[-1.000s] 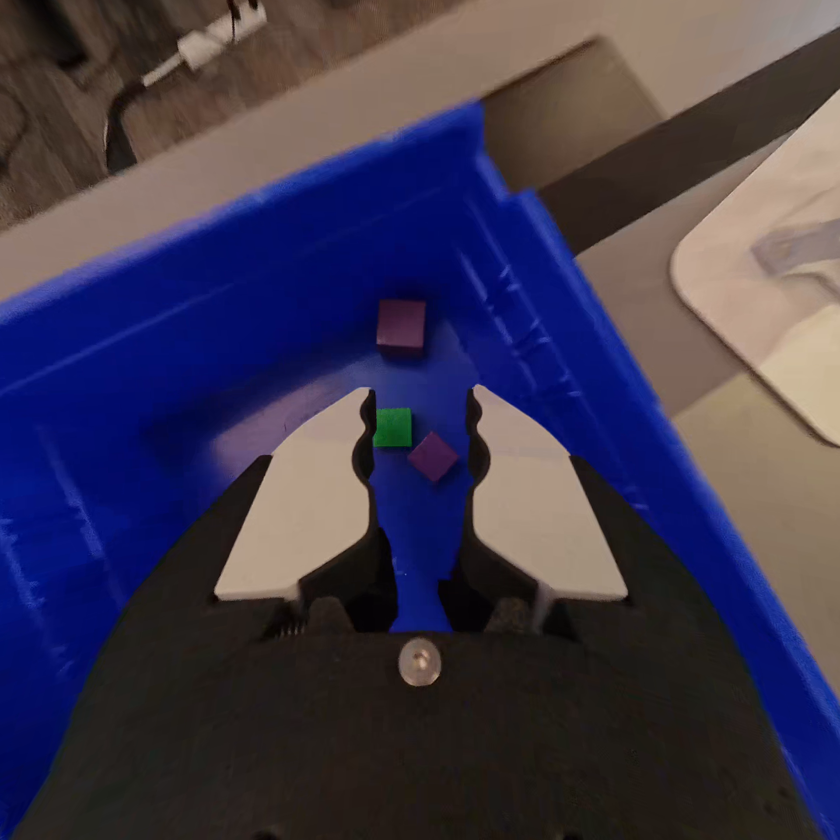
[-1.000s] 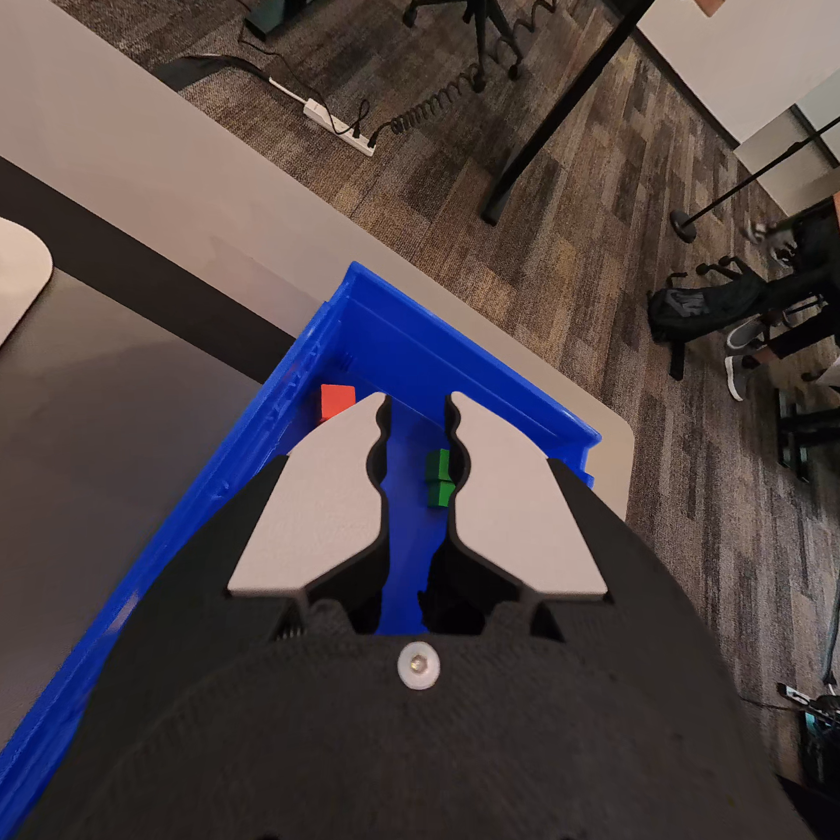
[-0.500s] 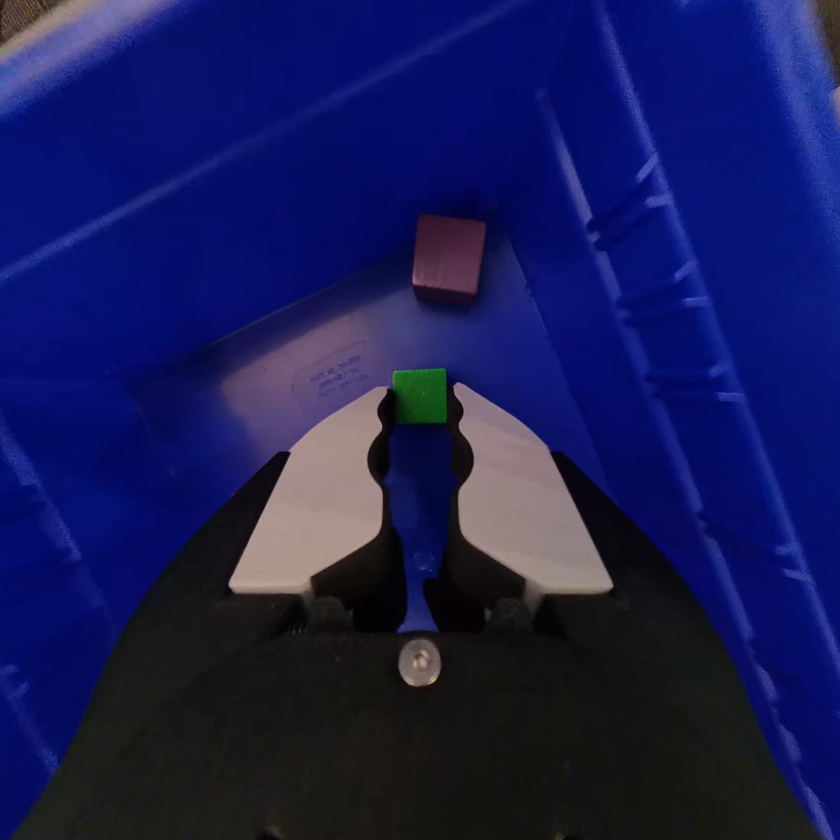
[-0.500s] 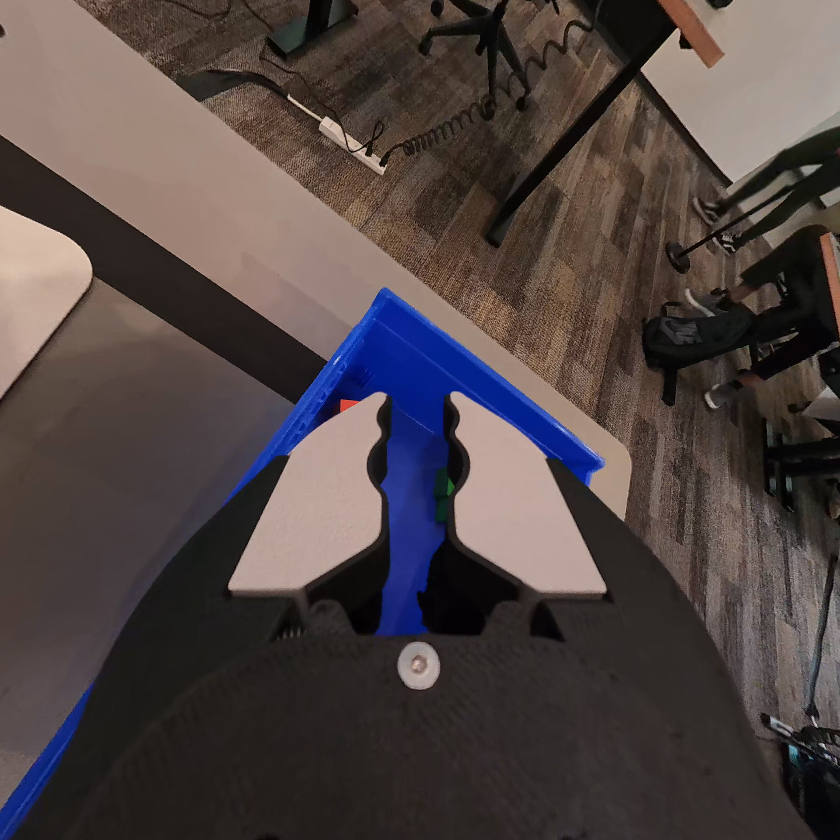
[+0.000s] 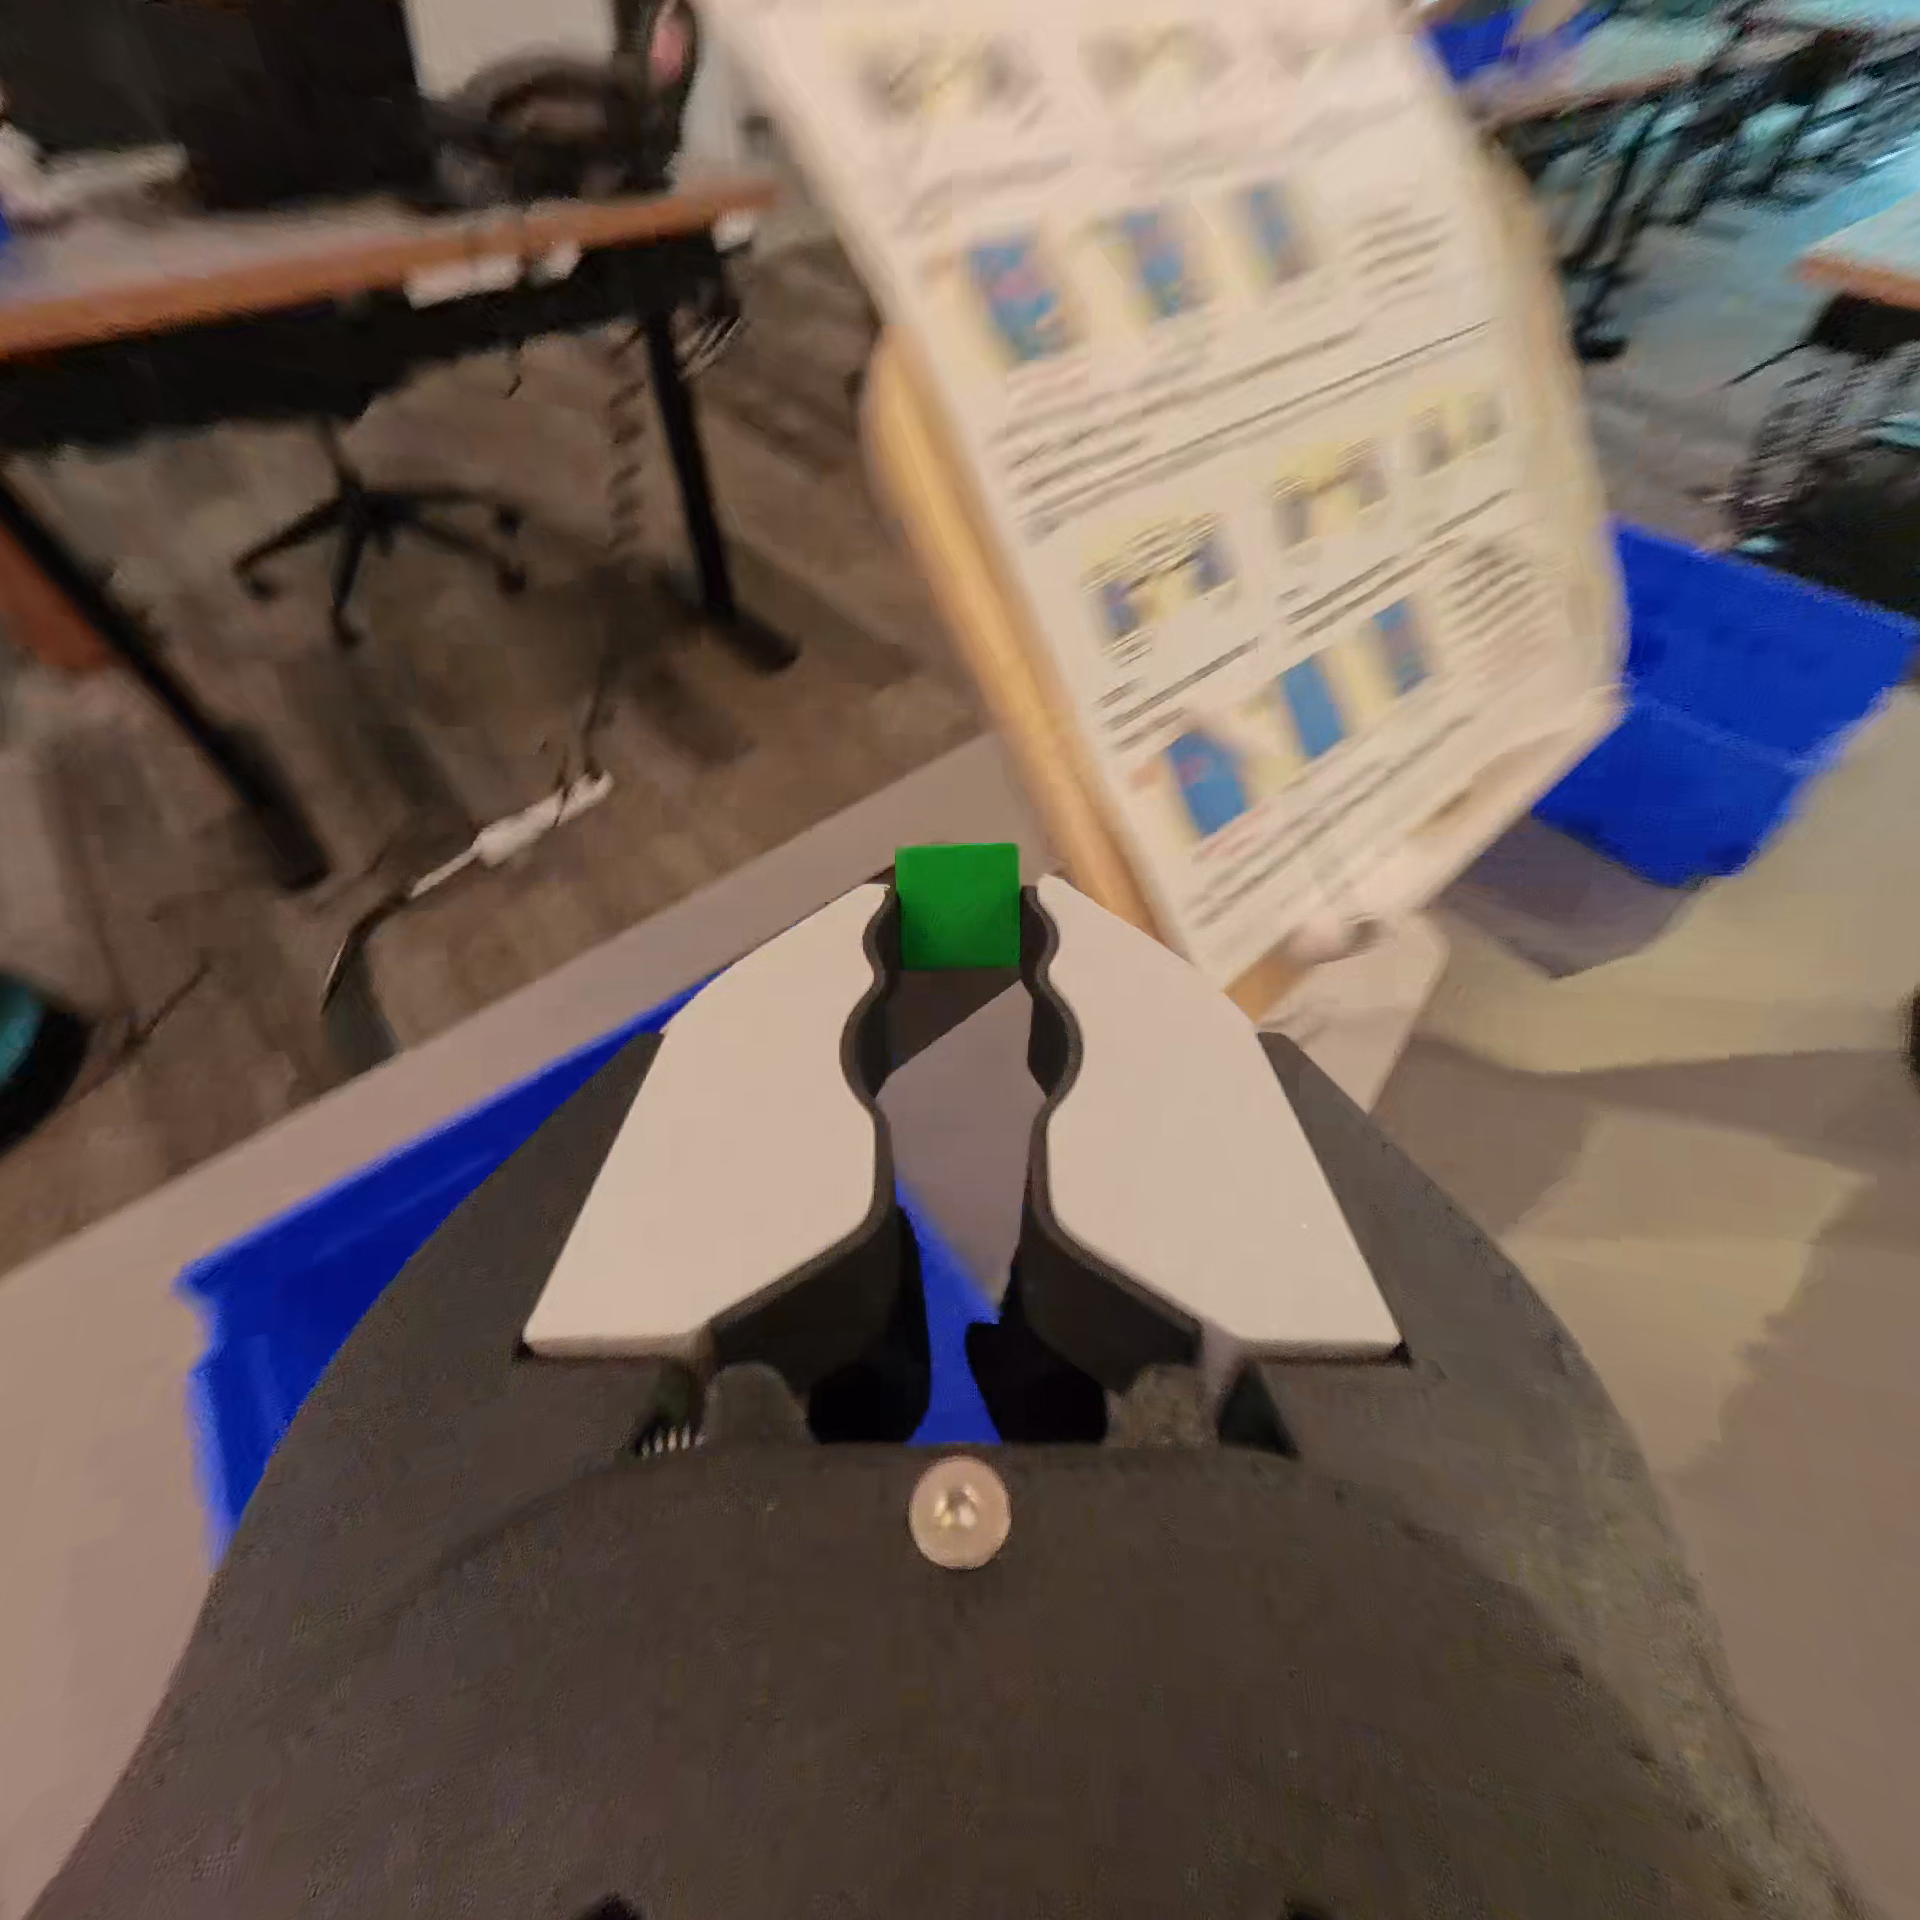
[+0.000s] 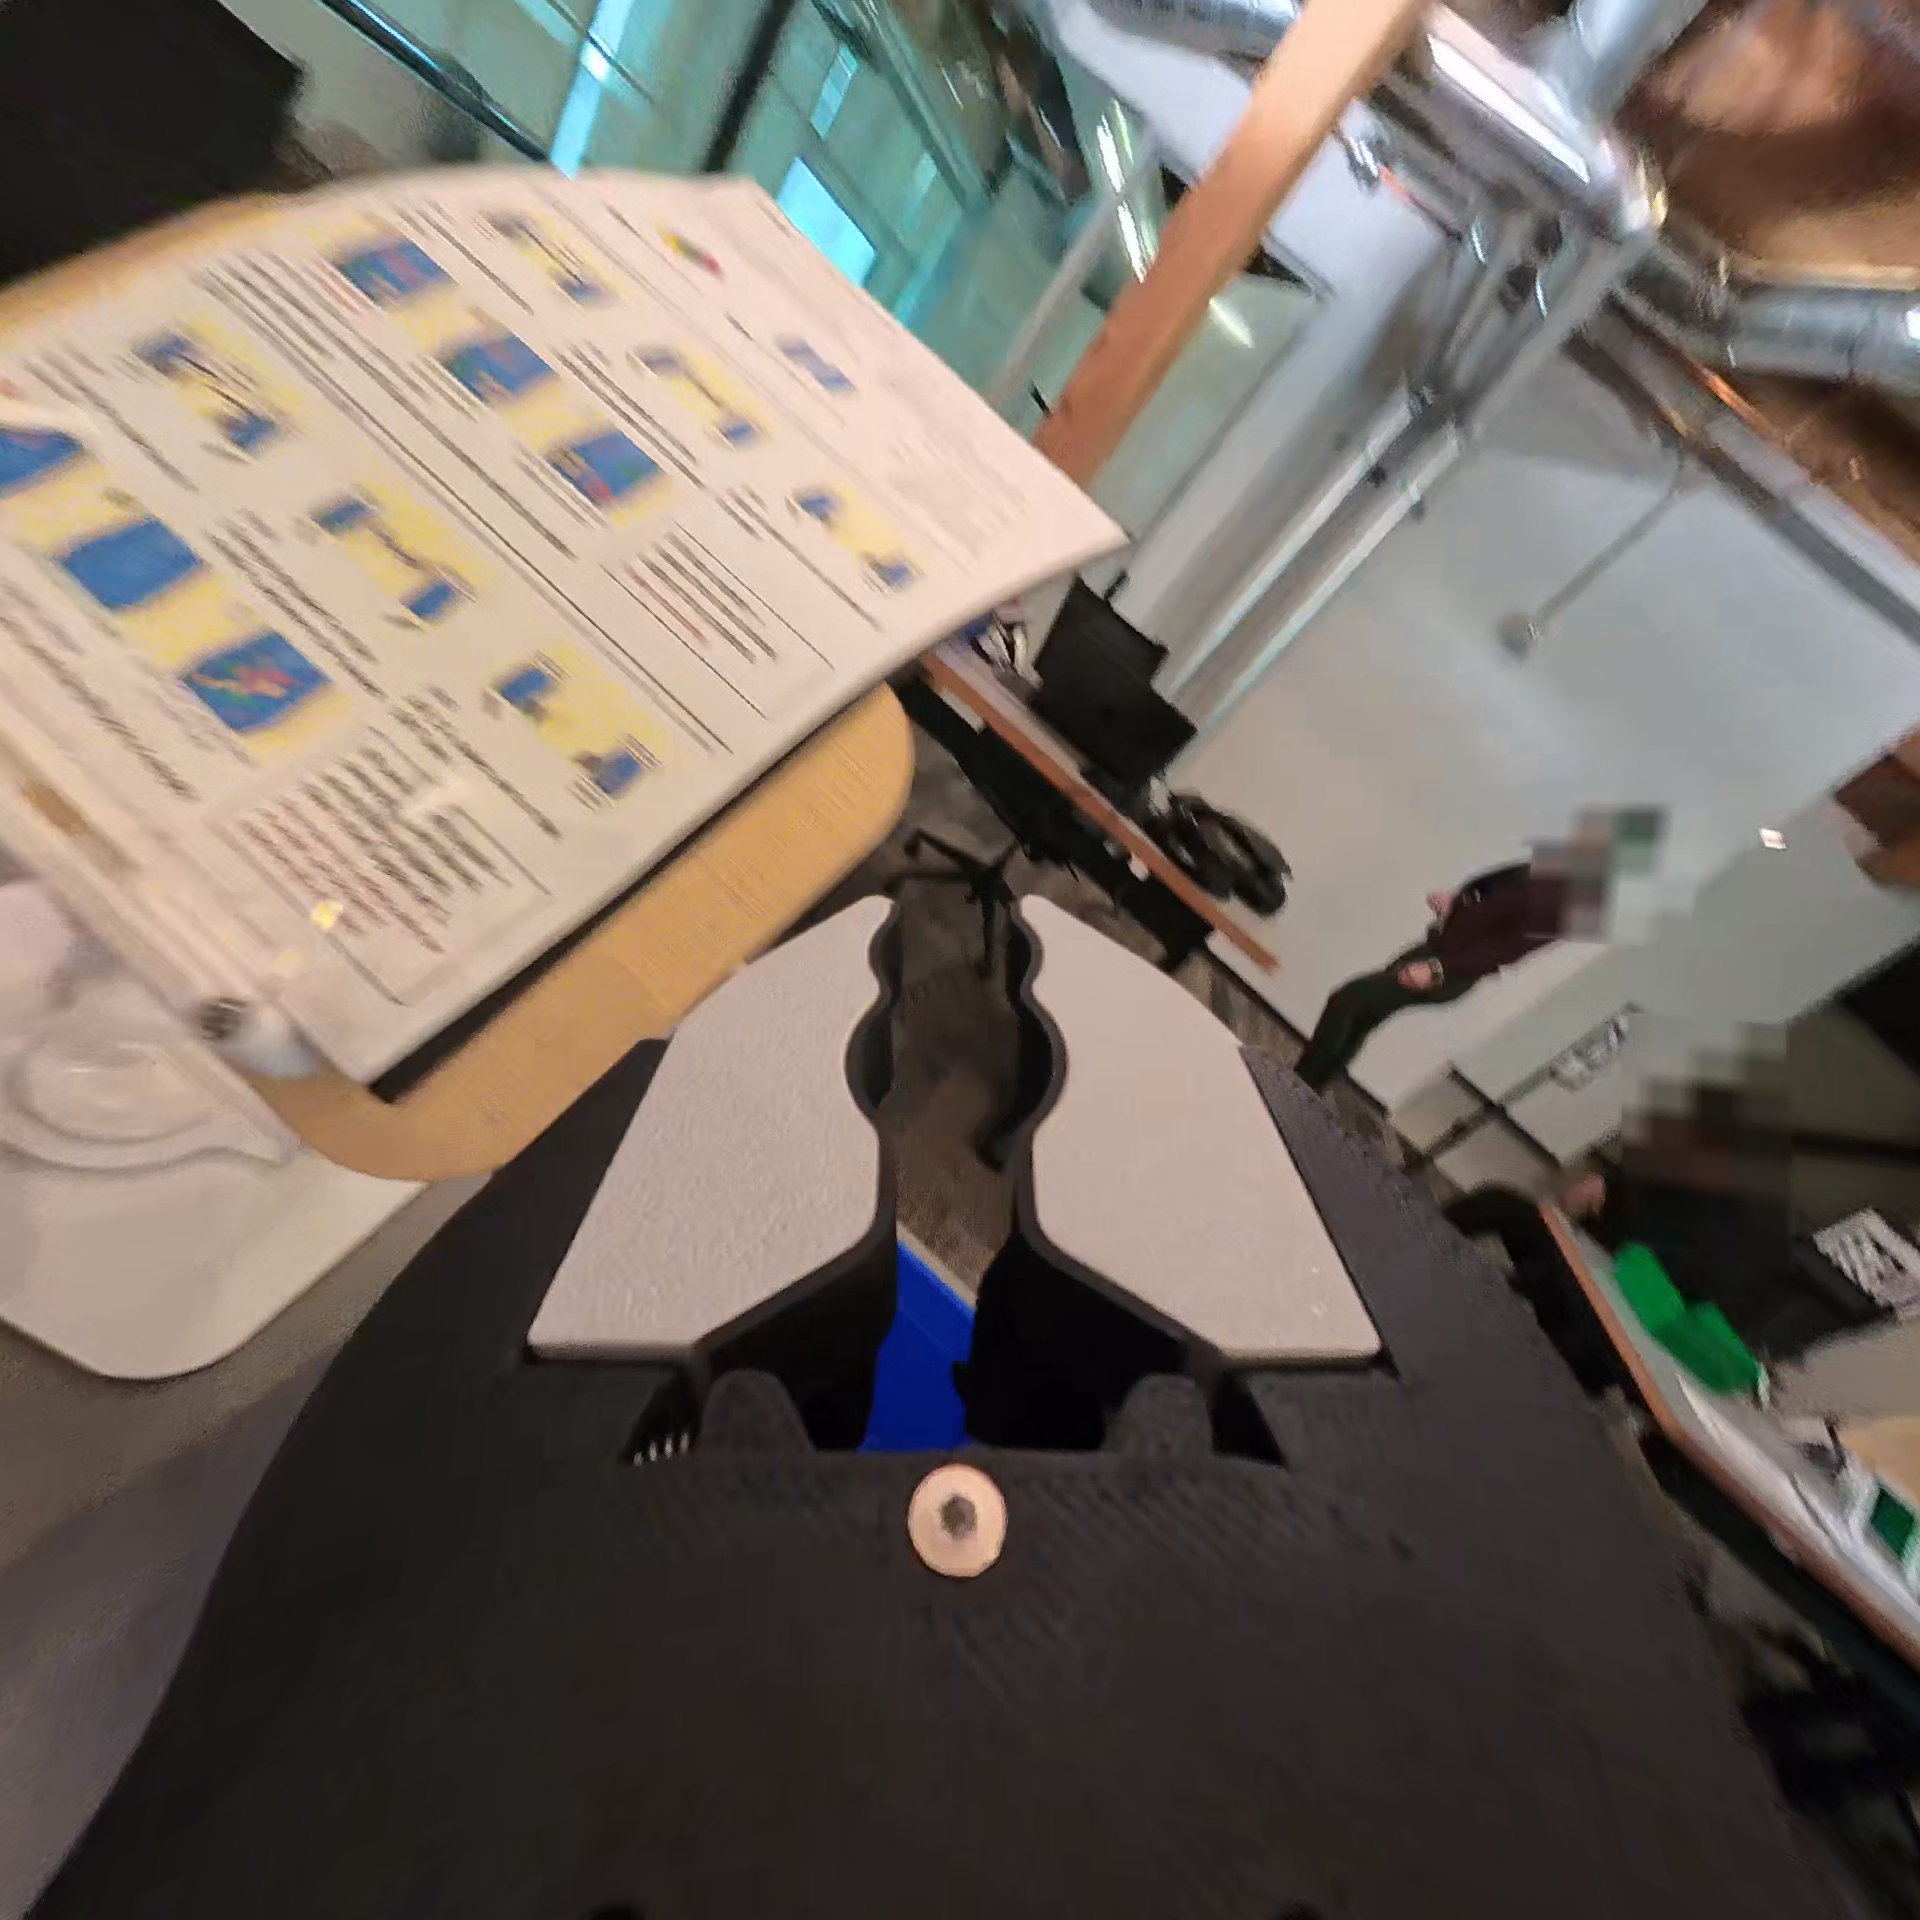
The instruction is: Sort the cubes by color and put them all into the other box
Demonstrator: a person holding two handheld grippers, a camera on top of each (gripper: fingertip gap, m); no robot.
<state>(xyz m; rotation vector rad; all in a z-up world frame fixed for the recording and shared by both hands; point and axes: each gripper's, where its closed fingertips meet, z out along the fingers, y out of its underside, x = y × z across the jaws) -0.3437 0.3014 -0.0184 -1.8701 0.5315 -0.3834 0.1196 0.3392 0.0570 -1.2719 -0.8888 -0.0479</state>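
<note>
In the left wrist view, my left gripper (image 5: 958, 914) is shut on a green cube (image 5: 956, 906); both pads press its sides at the fingertips. It holds the cube in the air above the blue box (image 5: 312, 1278), whose rim shows below the fingers. A second blue box (image 5: 1745, 727) stands at the far right on the table. In the right wrist view, my right gripper (image 6: 956, 935) is open with nothing between its fingers; only floor shows through the gap. A bit of blue box (image 6: 914, 1351) shows low between its fingers.
A printed sheet (image 5: 1226, 436) on a tilted wooden stand (image 5: 966, 582) rises just beyond the cube; it also shows in the right wrist view (image 6: 416, 582). A white base (image 6: 125, 1195) lies left. Desks, an office chair (image 5: 364, 520) and a distant person (image 6: 1455, 966) are beyond.
My left gripper shut on the green cube inside the box and lifted it out, tilting up. My right gripper rose from above its box and tilted up, still empty.
</note>
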